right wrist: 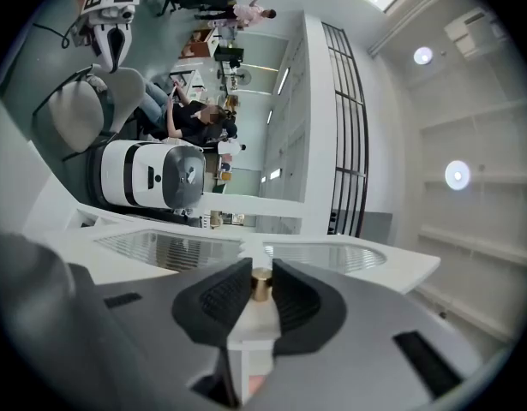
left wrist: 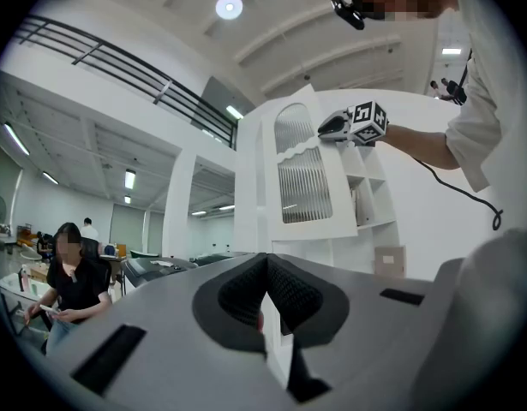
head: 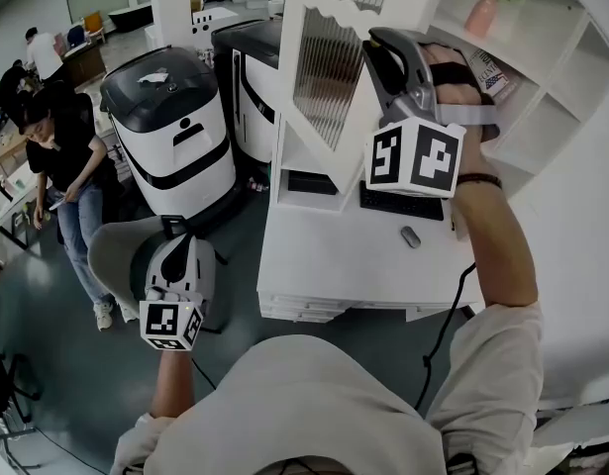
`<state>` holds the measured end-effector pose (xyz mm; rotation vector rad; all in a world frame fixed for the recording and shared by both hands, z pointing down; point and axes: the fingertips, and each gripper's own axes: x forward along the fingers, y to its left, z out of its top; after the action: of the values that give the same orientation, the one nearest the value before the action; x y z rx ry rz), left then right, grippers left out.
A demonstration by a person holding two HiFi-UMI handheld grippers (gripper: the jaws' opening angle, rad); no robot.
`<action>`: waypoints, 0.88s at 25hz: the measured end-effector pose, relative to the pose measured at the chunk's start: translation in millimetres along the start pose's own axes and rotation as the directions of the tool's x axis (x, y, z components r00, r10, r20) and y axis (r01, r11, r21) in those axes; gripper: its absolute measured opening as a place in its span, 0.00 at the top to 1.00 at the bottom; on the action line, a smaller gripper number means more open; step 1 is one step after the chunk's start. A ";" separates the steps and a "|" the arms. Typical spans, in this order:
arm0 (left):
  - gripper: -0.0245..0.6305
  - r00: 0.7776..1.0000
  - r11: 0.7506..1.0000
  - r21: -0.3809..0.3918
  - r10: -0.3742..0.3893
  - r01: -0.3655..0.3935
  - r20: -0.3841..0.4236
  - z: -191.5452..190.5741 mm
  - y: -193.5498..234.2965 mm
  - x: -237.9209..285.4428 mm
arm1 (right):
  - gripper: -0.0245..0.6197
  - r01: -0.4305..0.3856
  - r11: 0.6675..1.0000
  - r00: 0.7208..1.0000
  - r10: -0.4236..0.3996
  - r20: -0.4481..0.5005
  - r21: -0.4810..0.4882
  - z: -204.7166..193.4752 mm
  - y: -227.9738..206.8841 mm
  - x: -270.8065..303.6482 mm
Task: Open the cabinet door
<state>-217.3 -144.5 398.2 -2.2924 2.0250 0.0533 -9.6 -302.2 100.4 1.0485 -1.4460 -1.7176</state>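
While the brass knob [right wrist: 261,288] is clamped in the right tongs [right wrist: 261,270], the cabinet door [head: 329,77] is seen partly ajar from the cabinet [head: 557,87], and the closed, empty left tongs [head: 175,265] are found well below it.

The floor [head: 27,364] was dull grey-green. A white desk [head: 324,260] bore a keyboard [head: 401,204] and mouse [head: 410,237] near its back edge. Beside it stood two white-and-black machines [head: 175,137] (ceiling lights [left wrist: 229,7] glowed overhead).
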 end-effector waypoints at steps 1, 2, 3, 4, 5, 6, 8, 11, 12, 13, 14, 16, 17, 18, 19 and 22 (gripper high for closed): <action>0.97 1.000 1.000 0.001 0.002 -0.002 0.001 0.1 0.8 -1.1 | 0.85 0.000 1.000 1.000 0.000 0.001 -0.012 3.8 0.1 -0.4; 0.97 1.000 1.000 0.002 0.005 -0.005 0.002 0.0 1.9 -2.3 | 0.85 -0.001 1.000 1.000 0.001 0.001 -0.024 8.3 0.3 -0.6; 0.97 1.000 1.000 0.001 0.007 -0.007 0.003 -0.2 3.3 -3.7 | 0.85 -0.002 0.999 1.000 0.002 0.002 -0.037 13.3 0.7 -0.6; 0.97 1.000 1.000 0.001 0.010 -0.010 0.005 -0.4 4.7 -5.1 | 0.85 -0.003 0.999 1.000 0.003 0.002 -0.049 18.5 1.1 -0.4; 0.97 1.000 1.000 0.000 0.013 -0.013 0.006 -0.8 5.9 -6.5 | 0.85 -0.004 0.998 1.000 0.004 0.002 -0.060 23.5 1.6 -0.2; 0.97 1.000 1.000 0.000 0.015 -0.015 0.006 -1.3 7.0 -7.9 | 0.85 -0.006 0.998 1.000 0.007 0.003 -0.069 28.4 2.0 -0.1; 0.97 1.000 1.000 0.001 0.021 -0.021 0.005 -2.2 9.5 -10.8 | 0.85 -0.008 0.996 1.000 0.009 0.003 -0.087 37.3 2.3 0.2; 0.97 1.000 1.000 -0.003 0.031 -0.031 0.005 -3.2 13.6 -15.3 | 0.84 -0.018 0.993 1.000 0.016 -0.020 -0.114 45.3 2.2 1.7; 0.97 0.999 0.999 -0.005 0.034 -0.034 0.005 -3.3 15.1 -17.1 | 0.85 -0.025 0.992 0.999 0.021 -0.031 -0.121 47.2 2.2 2.3; 0.97 0.999 0.999 -0.007 0.037 -0.037 0.006 -3.4 16.6 -19.0 | 0.84 -0.033 0.991 0.999 0.027 -0.042 -0.127 49.3 2.3 2.6; 0.97 0.999 0.999 -0.008 0.040 -0.040 0.006 -3.4 18.2 -20.9 | 0.84 -0.040 0.990 0.998 0.034 -0.052 -0.132 51.6 2.3 2.8; 0.97 0.999 0.999 -0.012 0.045 -0.045 0.006 -3.3 21.1 -25.1 | 0.84 -0.053 0.989 0.997 0.044 -0.069 -0.139 56.7 1.9 3.0; 0.97 0.999 0.999 -0.014 0.048 -0.048 0.006 -3.1 22.6 -27.3 | 0.84 -0.059 0.988 0.996 0.048 -0.078 -0.143 59.1 1.8 3.2; 0.97 0.999 0.999 -0.016 0.051 -0.051 0.007 -2.9 24.2 -29.3 | 0.84 -0.064 0.987 0.995 0.052 -0.087 -0.147 61.4 1.9 3.7; 0.97 0.998 0.998 -0.016 0.054 -0.054 0.008 -2.7 26.0 -31.2 | 0.84 -0.069 0.986 0.994 0.055 -0.095 -0.151 63.8 2.0 4.3; 0.97 0.998 0.998 -0.016 0.065 -0.065 0.010 -2.9 31.7 -36.9 | 0.84 -0.079 0.984 0.991 0.060 -0.116 -0.160 72.1 2.3 6.5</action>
<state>-253.5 -112.1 402.9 -2.2297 2.1017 0.0851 -76.4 -274.9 106.7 0.9767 -1.2349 -1.6707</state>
